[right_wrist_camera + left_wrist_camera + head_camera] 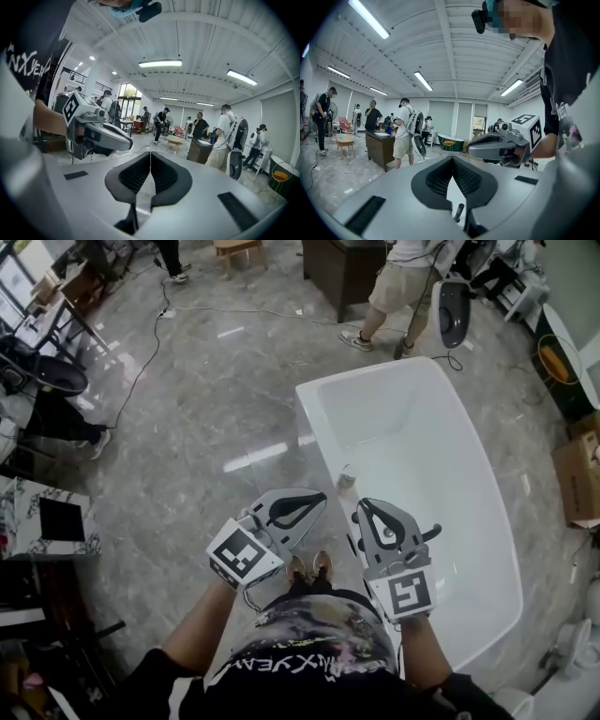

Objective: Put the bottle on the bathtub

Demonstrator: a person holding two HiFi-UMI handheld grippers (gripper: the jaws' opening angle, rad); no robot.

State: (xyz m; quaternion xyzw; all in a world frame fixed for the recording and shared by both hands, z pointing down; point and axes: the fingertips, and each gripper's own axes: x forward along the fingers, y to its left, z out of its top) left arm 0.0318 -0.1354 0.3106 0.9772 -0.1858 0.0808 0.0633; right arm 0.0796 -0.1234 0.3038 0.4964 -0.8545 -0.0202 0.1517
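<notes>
A small clear bottle [347, 478] stands on the near left rim of the white bathtub [314, 427]. My left gripper [321, 498] is held close to my body, left of the bottle and apart from it; its jaws are shut and hold nothing. My right gripper [360, 507] hovers just below the bottle over the tub's rim, also shut and holding nothing. In the left gripper view the shut jaws [452, 157] point across the room, with the right gripper [497, 146] alongside. The right gripper view shows its shut jaws [150, 153] and the left gripper [101, 133].
A person in shorts [398, 287] stands beyond the tub beside a dark cabinet [342, 268] and a standing fan [451, 311]. Cables [141, 371] run over the marble floor. A cardboard box [579, 474] sits at the right, desks [52, 521] at the left.
</notes>
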